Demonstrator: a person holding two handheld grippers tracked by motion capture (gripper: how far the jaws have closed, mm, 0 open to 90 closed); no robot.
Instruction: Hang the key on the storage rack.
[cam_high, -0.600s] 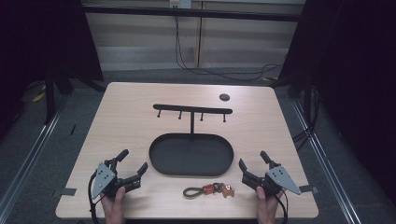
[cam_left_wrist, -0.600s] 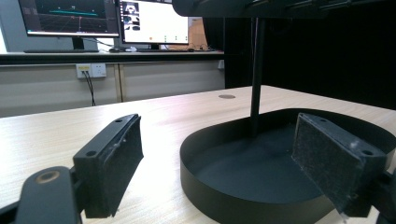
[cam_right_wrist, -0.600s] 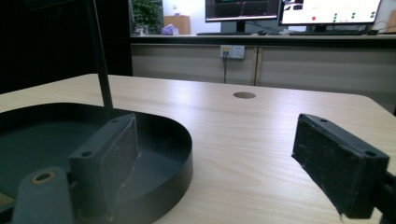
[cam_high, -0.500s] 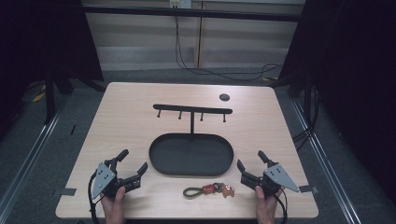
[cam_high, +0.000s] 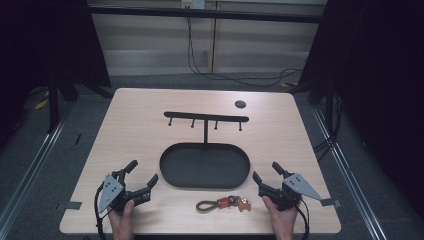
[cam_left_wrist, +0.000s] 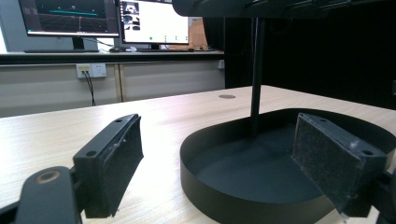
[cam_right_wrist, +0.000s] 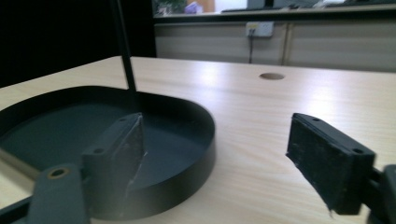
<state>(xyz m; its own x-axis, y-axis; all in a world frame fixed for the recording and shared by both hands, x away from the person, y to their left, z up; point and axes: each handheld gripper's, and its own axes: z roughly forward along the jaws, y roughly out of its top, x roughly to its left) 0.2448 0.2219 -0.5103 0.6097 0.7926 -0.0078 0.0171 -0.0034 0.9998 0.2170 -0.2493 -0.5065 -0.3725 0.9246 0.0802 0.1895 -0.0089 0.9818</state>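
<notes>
Lying near edge | keyring (cam_high: 223, 203) | between both hand-held grippers, untouched

No text, label, brand or number can be read. The monitors (cam_left_wrist: 112, 21) far beyond the left gripper's jaws show graphics too small to read.

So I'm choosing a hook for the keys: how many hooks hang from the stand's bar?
4, in a row under the bar: far left, left of post, right of post, far right.
</notes>
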